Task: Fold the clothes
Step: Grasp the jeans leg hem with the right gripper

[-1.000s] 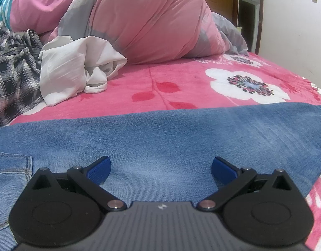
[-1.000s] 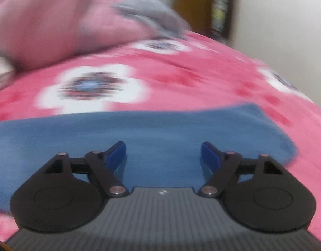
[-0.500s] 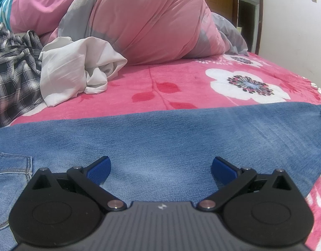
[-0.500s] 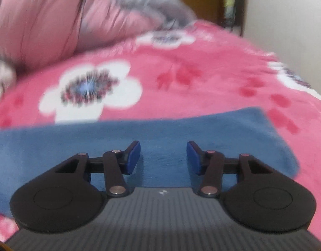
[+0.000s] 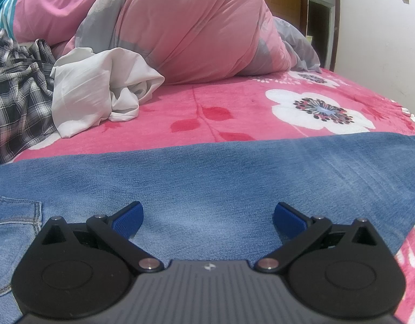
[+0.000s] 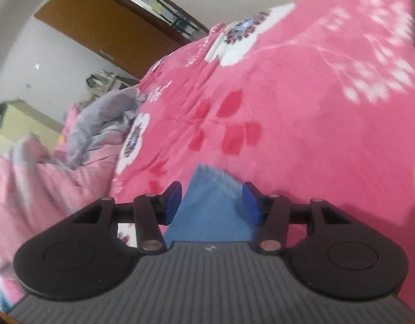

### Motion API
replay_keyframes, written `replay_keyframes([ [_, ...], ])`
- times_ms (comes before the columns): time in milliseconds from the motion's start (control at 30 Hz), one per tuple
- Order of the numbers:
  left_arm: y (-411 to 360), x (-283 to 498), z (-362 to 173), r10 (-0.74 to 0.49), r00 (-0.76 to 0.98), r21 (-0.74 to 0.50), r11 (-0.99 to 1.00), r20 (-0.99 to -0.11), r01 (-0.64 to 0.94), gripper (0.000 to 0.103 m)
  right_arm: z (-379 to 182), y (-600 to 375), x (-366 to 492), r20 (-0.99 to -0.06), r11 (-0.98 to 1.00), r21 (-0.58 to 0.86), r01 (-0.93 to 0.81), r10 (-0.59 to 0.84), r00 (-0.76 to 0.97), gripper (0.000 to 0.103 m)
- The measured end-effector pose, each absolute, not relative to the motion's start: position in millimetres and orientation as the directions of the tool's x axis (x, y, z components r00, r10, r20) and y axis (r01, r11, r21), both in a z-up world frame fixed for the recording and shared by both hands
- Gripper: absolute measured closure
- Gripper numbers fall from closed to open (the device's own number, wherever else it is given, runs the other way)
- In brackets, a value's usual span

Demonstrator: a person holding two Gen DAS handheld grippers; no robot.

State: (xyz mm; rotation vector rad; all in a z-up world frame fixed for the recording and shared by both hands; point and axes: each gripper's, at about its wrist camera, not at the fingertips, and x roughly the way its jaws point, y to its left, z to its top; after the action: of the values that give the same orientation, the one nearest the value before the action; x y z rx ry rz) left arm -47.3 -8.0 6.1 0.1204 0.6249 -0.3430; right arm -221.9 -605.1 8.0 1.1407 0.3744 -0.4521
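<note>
Blue jeans (image 5: 207,178) lie flat across the pink flowered bed, a back pocket (image 5: 13,221) at the near left. My left gripper (image 5: 207,216) is open and rests low over the jeans' middle, holding nothing. In the right wrist view the camera is rolled on its side and blurred. My right gripper (image 6: 211,202) has its blue pads (image 6: 172,202) partly closed around the jeans' leg end (image 6: 210,210), which sticks up between them. The cloth seems lifted off the bed, but I cannot tell if the pads pinch it.
A crumpled white garment (image 5: 99,97) and a black-and-white plaid shirt (image 5: 15,86) lie at the back left. A bundled pink and grey duvet (image 5: 185,27) sits behind them. A wall (image 5: 383,40) and a wooden door (image 6: 104,24) stand beyond the bed (image 5: 234,113).
My right gripper has rolled sideways and lifted the jeans' leg end, its jaws a little wider than half a second ago. The left gripper has not moved.
</note>
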Motion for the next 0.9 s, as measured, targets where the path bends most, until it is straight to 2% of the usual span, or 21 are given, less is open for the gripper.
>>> replay_keyframes([
  [100,-7.9,-47.3,6.1,-0.278,0.757,0.008,0.937,-0.592,0.35,0.0,-2.7,-594.5,-234.9,-0.531,0.272,0.803,0.531,-0.082,0.844,0.05],
  [200,-8.1,-47.4,6.2,-0.277,0.757,0.01,0.937,-0.591,0.35,0.0,-10.7,-577.6,-221.9,-0.603,0.306,0.755,0.58,-0.027,0.798,0.045],
  [300,-8.2,-47.4,6.2,-0.276,0.758,0.01,0.937,-0.591,0.35,0.0,-16.1,-566.4,-201.8,-0.626,0.356,0.721,0.594,-0.031,0.779,0.042],
  [900,-8.4,-48.3,6.5,-0.275,0.759,0.014,0.937,-0.591,0.35,0.0,-39.0,-596.2,-170.2,-0.528,0.262,0.801,0.538,-0.111,0.842,0.042],
])
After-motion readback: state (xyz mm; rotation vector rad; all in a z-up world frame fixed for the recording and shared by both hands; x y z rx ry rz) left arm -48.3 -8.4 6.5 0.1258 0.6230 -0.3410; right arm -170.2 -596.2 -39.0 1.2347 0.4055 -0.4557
